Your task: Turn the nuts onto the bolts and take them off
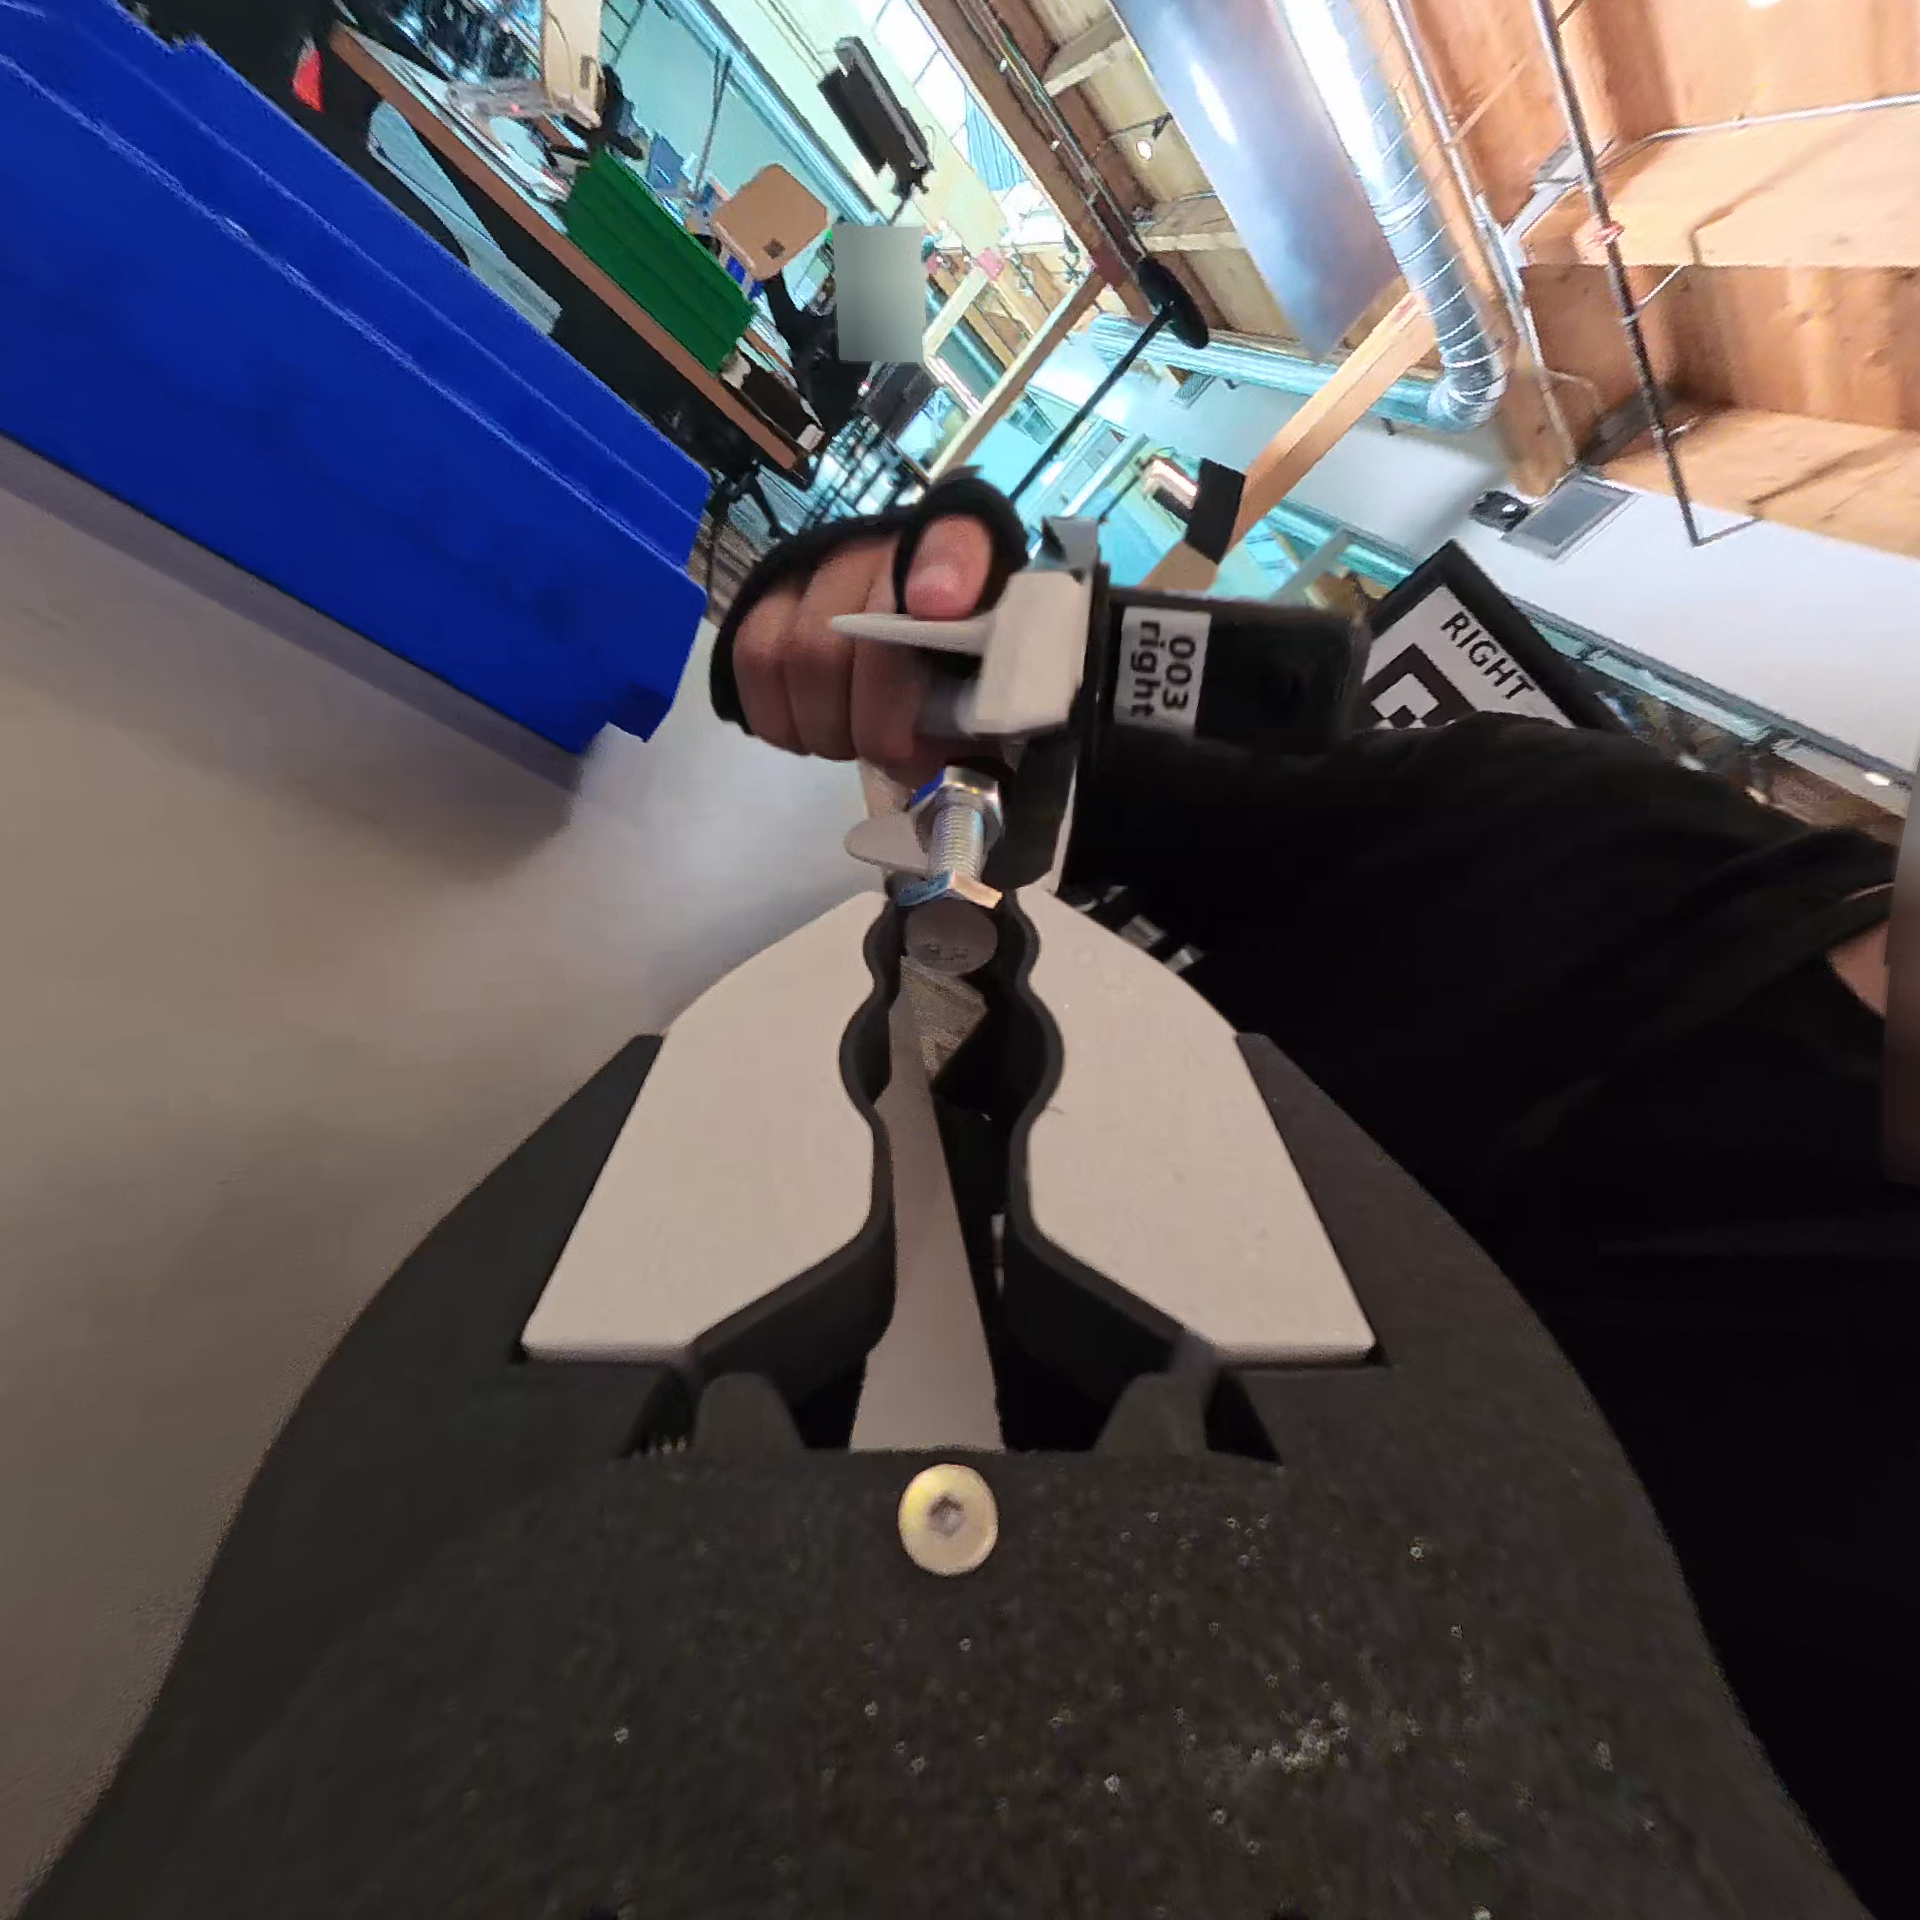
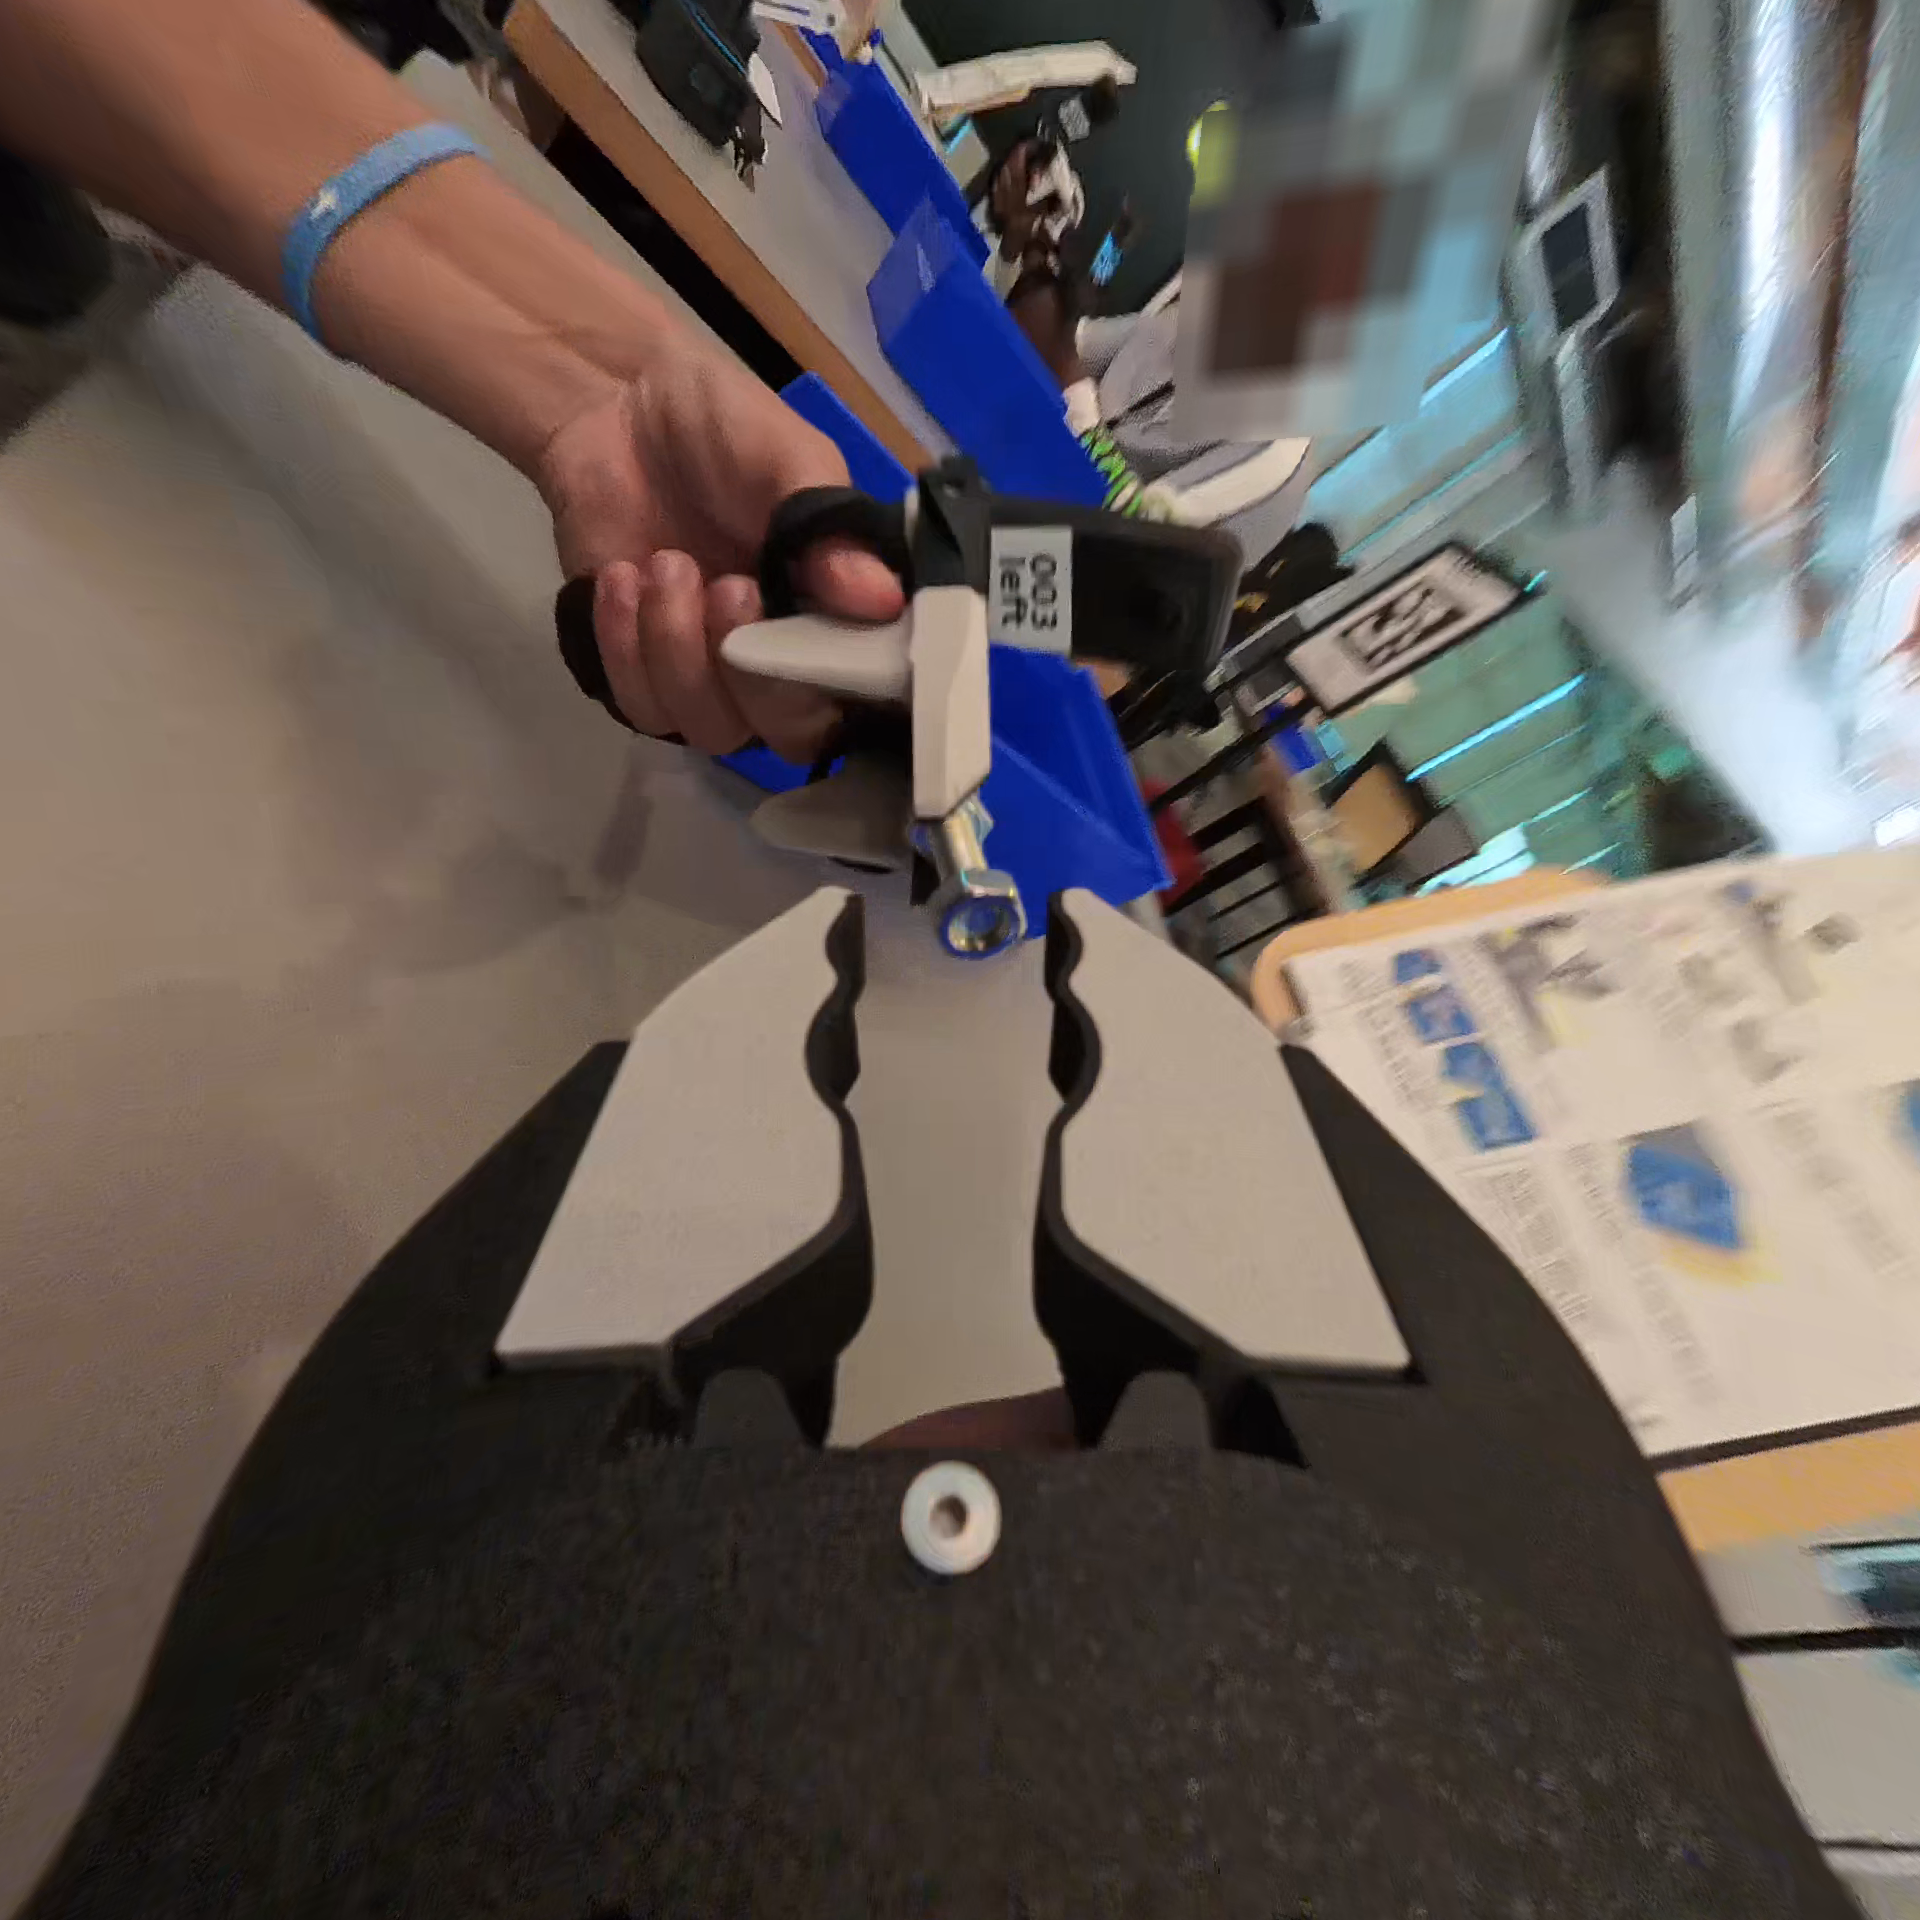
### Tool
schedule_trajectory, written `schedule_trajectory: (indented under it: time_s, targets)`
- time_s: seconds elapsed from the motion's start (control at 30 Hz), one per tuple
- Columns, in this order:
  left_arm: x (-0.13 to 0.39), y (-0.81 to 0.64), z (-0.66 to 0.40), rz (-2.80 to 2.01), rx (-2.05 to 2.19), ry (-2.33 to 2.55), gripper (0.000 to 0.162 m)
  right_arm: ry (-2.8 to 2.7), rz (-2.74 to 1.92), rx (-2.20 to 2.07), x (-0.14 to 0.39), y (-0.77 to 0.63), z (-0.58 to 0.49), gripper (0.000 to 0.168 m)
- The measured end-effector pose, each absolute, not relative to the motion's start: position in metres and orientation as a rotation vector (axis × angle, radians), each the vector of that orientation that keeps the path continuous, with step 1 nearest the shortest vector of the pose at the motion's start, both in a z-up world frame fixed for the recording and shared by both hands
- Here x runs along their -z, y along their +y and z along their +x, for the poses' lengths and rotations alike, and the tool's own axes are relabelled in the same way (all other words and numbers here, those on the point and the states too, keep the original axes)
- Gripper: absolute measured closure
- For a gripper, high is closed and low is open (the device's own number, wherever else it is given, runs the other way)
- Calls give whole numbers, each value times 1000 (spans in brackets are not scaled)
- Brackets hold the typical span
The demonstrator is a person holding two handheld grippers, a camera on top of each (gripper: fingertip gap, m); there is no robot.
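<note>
A silver bolt point(image 1: 951, 844) is held off the table between both grippers. My left gripper point(image 1: 948, 935) is shut on the bolt's head, and the threaded shank points away from it. In the right wrist view the bolt point(image 2: 951, 847) sticks out of the left gripper's fingers toward the camera. It carries a hex nut point(image 2: 982, 916) with a blue ring near its end. My right gripper point(image 2: 956, 920) is open. Its fingertips stand on either side of the nut with a gap on each side. The nut also shows in the left wrist view point(image 1: 971, 795).
Blue plastic bins point(image 1: 312, 416) stand on the grey table point(image 1: 208, 987) behind the grippers and also show in the right wrist view point(image 2: 966, 343). Printed sheets point(image 2: 1610, 1143) lie on a wooden board to the right. A black sleeve point(image 1: 1507, 1039) fills the right side.
</note>
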State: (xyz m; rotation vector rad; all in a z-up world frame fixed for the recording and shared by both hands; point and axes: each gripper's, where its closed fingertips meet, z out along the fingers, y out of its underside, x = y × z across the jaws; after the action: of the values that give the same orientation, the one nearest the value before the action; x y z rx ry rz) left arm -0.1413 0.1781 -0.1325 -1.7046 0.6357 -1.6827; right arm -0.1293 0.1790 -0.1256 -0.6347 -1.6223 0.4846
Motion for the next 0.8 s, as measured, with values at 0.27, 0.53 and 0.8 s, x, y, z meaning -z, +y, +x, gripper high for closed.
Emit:
schedule_trajectory:
  time_s: [0.27,0.53,0.8]
  targets:
    - [136,170,-133,-1723,1711,694,145,-1694,-685,-507,136,180,-137,150]
    - [138,181,-140,-1726,1270,825,145,-1195,-1745,-1882,136,180,-142,150]
    - [133,180,-139,-1708,1340,793,145,-1306,-1545,-1647,141,174,-138,103]
